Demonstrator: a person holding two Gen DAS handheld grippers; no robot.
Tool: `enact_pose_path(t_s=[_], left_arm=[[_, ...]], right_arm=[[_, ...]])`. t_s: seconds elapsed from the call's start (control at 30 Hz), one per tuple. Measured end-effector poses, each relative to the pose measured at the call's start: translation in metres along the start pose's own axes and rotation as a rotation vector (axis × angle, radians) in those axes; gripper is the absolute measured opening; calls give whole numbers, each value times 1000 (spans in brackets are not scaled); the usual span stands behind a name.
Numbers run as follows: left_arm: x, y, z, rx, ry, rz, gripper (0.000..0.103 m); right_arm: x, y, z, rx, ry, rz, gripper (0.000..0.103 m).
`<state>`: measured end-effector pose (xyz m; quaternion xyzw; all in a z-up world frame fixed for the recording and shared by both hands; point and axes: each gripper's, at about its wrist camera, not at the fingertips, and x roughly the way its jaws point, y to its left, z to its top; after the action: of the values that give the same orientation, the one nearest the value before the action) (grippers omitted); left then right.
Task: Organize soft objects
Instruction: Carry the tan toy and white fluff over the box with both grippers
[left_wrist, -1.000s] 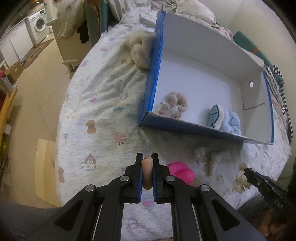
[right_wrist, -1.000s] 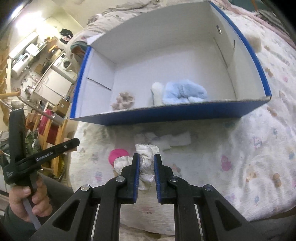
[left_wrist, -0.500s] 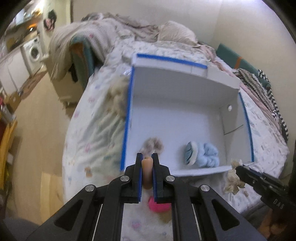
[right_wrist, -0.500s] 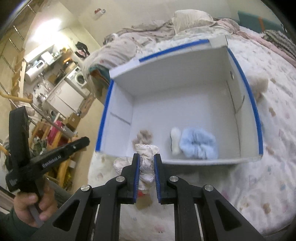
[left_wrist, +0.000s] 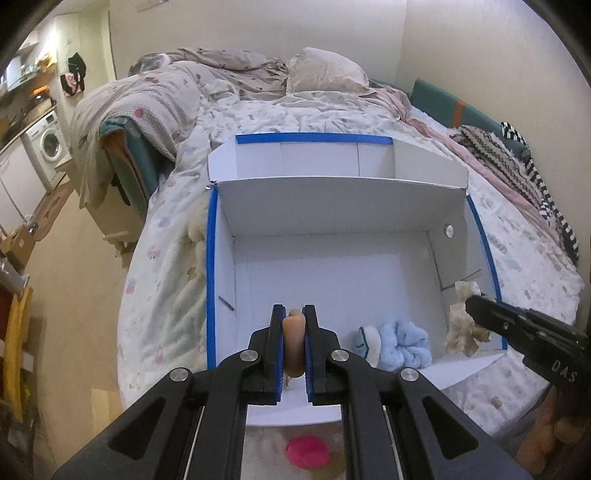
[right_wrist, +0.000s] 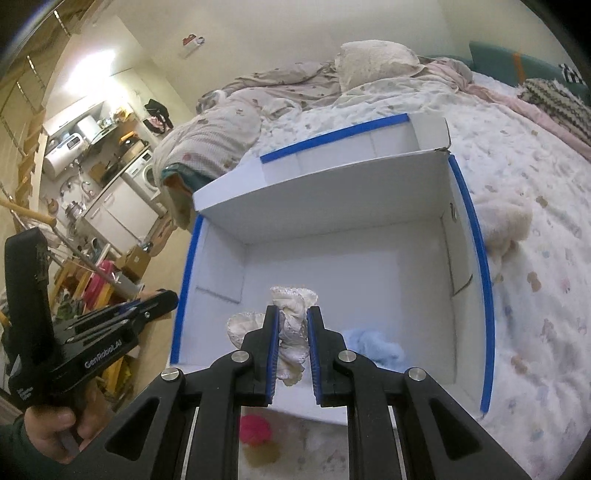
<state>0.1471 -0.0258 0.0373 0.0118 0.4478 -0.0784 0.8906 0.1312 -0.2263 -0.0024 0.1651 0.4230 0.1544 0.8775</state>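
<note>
White box (left_wrist: 332, 206) lies under both loads — left gripper (left_wrist: 293, 328) clamps a tan piece (left_wrist: 293, 332), right gripper (right_wrist: 292, 325) a cream cloth (right_wrist: 291, 332) — next, I judge, both should release.

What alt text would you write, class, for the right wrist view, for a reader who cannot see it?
The right claw grips a cream lacy scrunchie above an open white box with blue edges, lying on a bed. A pale blue fluffy item lies inside; a pink one sits outside.
</note>
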Motion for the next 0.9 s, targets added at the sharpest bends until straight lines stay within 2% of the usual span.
enact_pose_path(t_s=[0.47, 0.9], left_arm=[[60, -6, -5, 25, 56, 15, 8], [93, -8, -17, 17, 113, 13, 8]], right_arm=[[47, -17, -8, 17, 78, -32, 16], [81, -19, -18, -16, 175, -61, 16]])
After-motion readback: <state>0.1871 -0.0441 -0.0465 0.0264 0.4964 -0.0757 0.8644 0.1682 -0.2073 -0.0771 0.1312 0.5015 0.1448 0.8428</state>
